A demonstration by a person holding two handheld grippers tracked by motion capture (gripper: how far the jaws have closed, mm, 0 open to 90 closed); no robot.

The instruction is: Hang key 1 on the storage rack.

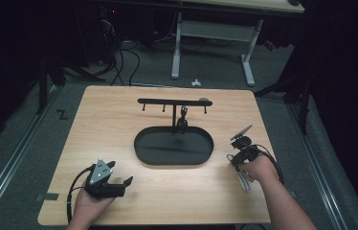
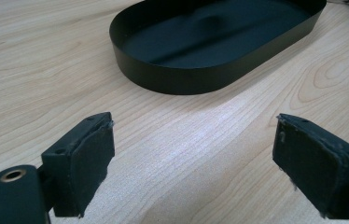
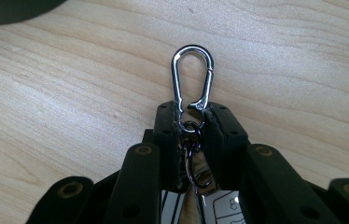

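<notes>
From the high view, you are holding your left gripper [image 1: 119, 184] low over the near left part of the pale wooden table [image 1: 110, 120], its jaws standing apart with nothing between them. Your right gripper [image 1: 237, 160] is sitting near the table's right edge, just right of the black oval metal tray [image 1: 141, 151], and a silver keychain bundle [image 1: 243, 178] is lying under your right hand [image 1: 258, 167]. Behind the tray a black T-shaped hook stand [image 1: 173, 101] is rising, with a small dark item [image 1: 183, 120] hanging from one of its hooks.

In the left gripper view, your two black padded fingers [image 2: 86, 163] are spreading wide over bare wood, gripping nothing, and the tray [image 2: 172, 77] is lying ahead of them, well apart.

In the right gripper view, your fingers [image 3: 168, 135] are clenching on the lower end of a silver metal carabiner clip [image 3: 192, 77], right at its swivel ring. The clip's loop is sticking out past the fingertips over the table [image 3: 70, 84]; whether it is touching the wood, you cannot tell. Dark rings and a pale tag are hanging back between the jaws.
</notes>
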